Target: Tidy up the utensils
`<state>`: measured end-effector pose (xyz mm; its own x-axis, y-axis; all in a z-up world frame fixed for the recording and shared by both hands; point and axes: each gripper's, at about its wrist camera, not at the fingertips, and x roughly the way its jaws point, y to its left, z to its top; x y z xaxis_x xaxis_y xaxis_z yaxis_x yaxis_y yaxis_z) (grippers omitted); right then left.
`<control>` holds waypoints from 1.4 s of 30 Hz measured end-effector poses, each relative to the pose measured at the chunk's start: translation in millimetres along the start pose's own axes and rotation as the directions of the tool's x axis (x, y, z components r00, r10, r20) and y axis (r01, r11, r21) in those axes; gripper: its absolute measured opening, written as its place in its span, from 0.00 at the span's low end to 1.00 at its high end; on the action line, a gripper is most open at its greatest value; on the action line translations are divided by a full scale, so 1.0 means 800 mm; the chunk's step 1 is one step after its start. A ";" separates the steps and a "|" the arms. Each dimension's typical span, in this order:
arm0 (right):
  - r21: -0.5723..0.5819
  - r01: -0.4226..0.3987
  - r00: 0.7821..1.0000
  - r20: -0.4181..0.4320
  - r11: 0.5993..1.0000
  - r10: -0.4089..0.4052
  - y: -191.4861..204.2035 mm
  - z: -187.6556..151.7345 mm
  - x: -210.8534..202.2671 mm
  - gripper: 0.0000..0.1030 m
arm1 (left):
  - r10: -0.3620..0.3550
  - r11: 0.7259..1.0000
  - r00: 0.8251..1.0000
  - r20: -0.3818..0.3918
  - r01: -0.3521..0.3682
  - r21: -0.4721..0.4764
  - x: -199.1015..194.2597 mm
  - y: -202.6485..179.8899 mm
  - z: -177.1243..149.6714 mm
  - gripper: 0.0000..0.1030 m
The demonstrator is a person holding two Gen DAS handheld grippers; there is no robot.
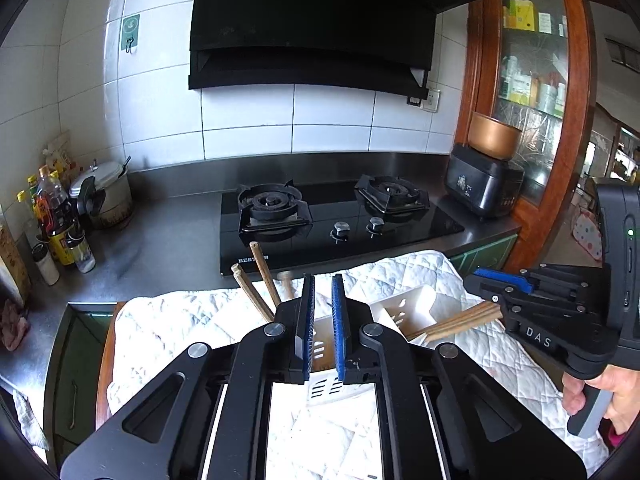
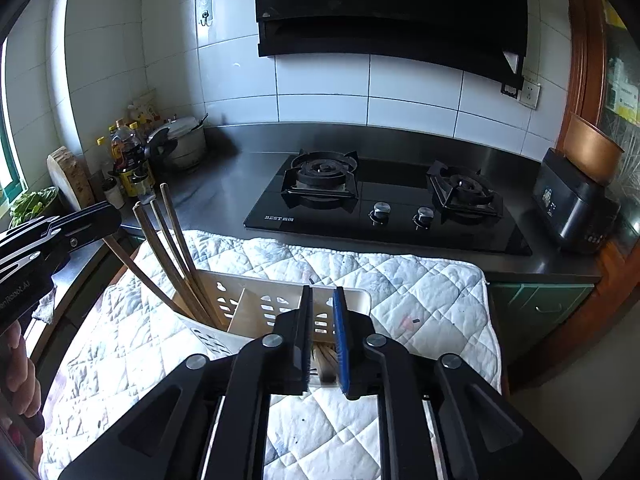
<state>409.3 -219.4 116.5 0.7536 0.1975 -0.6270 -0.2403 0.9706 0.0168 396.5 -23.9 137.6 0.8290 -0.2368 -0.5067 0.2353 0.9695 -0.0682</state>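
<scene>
Left tongs (image 1: pixel 323 322) stand with a narrow gap between their blue pads, nothing between them, poised over the white slotted utensil holder (image 1: pixel 404 312) that sits on a quilted mat (image 1: pixel 176 328) on the table. Just left of those pads, several wooden chopsticks (image 1: pixel 260 276) stand slanted in the holder's left compartment, their tops leaning away to the left. Farther right, another bundle of chopsticks (image 1: pixel 460 320) runs from the holder's right compartment to the tip of the right tongs (image 1: pixel 486 284), which seem closed on its far end.

From the right wrist camera, the upright chopsticks (image 2: pixel 176 252) lean in the left compartment of the holder (image 2: pixel 248 300), and the right tongs (image 2: pixel 323 334) show a small gap with chopstick ends (image 2: pixel 324 362) lying between the pads. Behind the mat lies a black gas hob (image 2: pixel 384 196), and a dark appliance (image 2: pixel 572 208) stands at the far right.
</scene>
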 end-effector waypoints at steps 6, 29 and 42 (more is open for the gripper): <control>-0.017 0.025 0.997 0.069 1.000 -0.024 0.005 -0.001 -0.044 0.54 | 0.008 1.000 0.998 0.061 -0.008 0.006 -0.043 -0.004 0.001 0.39; -0.026 0.157 0.975 0.166 0.987 -0.151 0.052 -0.180 -0.186 0.93 | 0.036 0.998 0.996 0.082 -0.031 -0.059 -0.202 0.006 -0.186 0.85; 0.006 0.154 0.978 0.138 0.988 -0.153 0.097 -0.286 -0.202 0.93 | 0.101 0.993 0.995 0.021 -0.099 -0.068 -0.247 -0.002 -0.270 0.88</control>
<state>128.8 -207.7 41.1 0.8588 0.0638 -0.5082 -0.1178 0.9902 -0.0748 122.6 34.5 52.6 0.8590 -0.1390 -0.4928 0.1168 0.9903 -0.0758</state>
